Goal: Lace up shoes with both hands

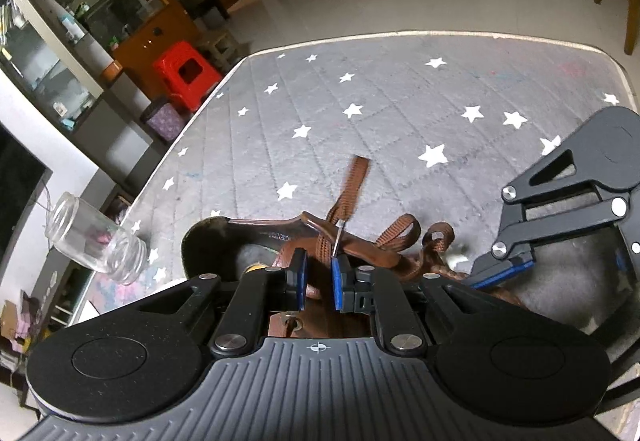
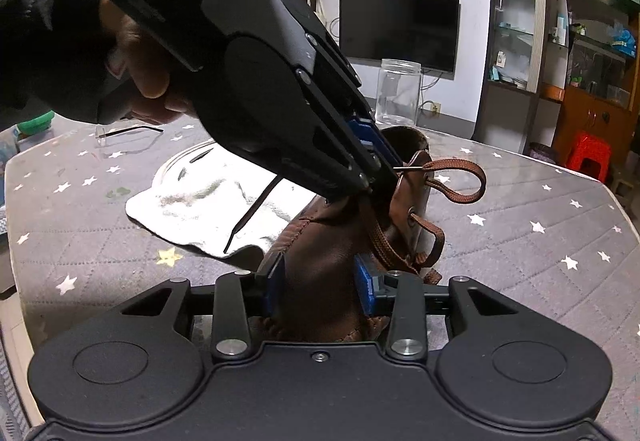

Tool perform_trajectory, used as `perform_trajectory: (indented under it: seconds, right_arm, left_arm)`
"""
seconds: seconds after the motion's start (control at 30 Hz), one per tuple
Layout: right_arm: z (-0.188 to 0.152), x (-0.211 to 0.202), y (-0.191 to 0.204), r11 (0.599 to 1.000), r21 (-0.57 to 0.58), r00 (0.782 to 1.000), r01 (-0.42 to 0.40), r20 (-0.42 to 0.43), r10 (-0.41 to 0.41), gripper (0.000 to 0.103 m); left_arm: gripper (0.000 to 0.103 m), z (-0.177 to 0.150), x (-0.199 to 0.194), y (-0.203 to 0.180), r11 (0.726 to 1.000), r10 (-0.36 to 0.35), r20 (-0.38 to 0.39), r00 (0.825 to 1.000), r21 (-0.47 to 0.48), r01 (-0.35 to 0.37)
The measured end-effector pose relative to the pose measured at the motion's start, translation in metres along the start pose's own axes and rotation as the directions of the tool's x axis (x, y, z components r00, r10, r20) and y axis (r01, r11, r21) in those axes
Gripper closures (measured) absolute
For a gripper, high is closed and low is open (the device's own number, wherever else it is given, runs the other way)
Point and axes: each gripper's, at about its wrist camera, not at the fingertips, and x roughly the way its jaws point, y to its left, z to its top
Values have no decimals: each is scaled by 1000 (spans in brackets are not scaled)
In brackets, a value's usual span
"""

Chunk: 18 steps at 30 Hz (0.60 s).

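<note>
- Brown shoe (image 2: 320,273) sits on the star-print bench (image 1: 400,101), toe toward my right gripper (image 2: 320,291). Its jaws straddle the toe leather; I cannot tell whether the pads press on it. If they do not, the shoe can slide when I pull on a lace.
- Left gripper (image 1: 319,281) is over the shoe's tongue, jaws narrow. The lace tip (image 1: 338,239) lies against the right-hand pad; from the right wrist view it pokes out beyond the jaws. I judge the pinch marginal, and a tug could slip the tip free.
- Loose lace loops (image 2: 460,181) hang beside the eyelets; risk of snagging one on a finger.
- Glass jar (image 1: 96,241) stands beyond the shoe's heel; a wide sweep could knock it.
</note>
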Motion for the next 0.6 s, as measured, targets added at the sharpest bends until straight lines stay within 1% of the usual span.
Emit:
perform_trajectory:
  seconds: [0.1, 0.17, 0.23, 0.3, 0.33, 0.37, 0.53, 0.57, 0.6]
  right_arm:
    - [0, 1, 1, 1000, -1, 1000, 4, 0, -4, 62]
    - [0, 1, 2, 1000, -5, 1000, 9, -1, -9, 62]
    - [1, 2, 3, 1000, -9, 1000, 12, -3, -12, 62]
    - [1, 3, 5, 1000, -17, 1000, 20, -5, -20, 62]
    - [2, 4, 7, 999, -21, 1000, 25, -7, -25, 62]
    - [2, 4, 7, 999, -24, 1000, 30, -8, -30, 62]
    - [3, 7, 12, 998, -41, 999, 49, -17, -49, 61]
    - [3, 8, 13, 998, -45, 998, 52, -18, -53, 61]
    - [3, 9, 13, 997, -50, 998, 56, -20, -57, 61]
  left_arm:
    - [95, 2, 2, -5, 1000, 7, 13, 1000, -29, -7]
    - [97, 3, 0, -7, 999, 20, 20, 1000, -35, -20]
    - [97, 2, -7, -11, 996, 72, 29, 997, -46, -71]
    - [98, 0, -12, -11, 993, 99, 32, 995, -66, -97]
    - [98, -2, -17, -11, 988, 134, 33, 990, -78, -131]
    - [98, -2, -21, -11, 986, 150, 34, 988, -84, -146]
    - [98, -15, -48, -12, 960, 231, 55, 971, -172, -219]
    - [98, -16, -51, -13, 958, 238, 57, 970, -180, -224]
    - [98, -21, -57, -14, 948, 256, 59, 965, -212, -238]
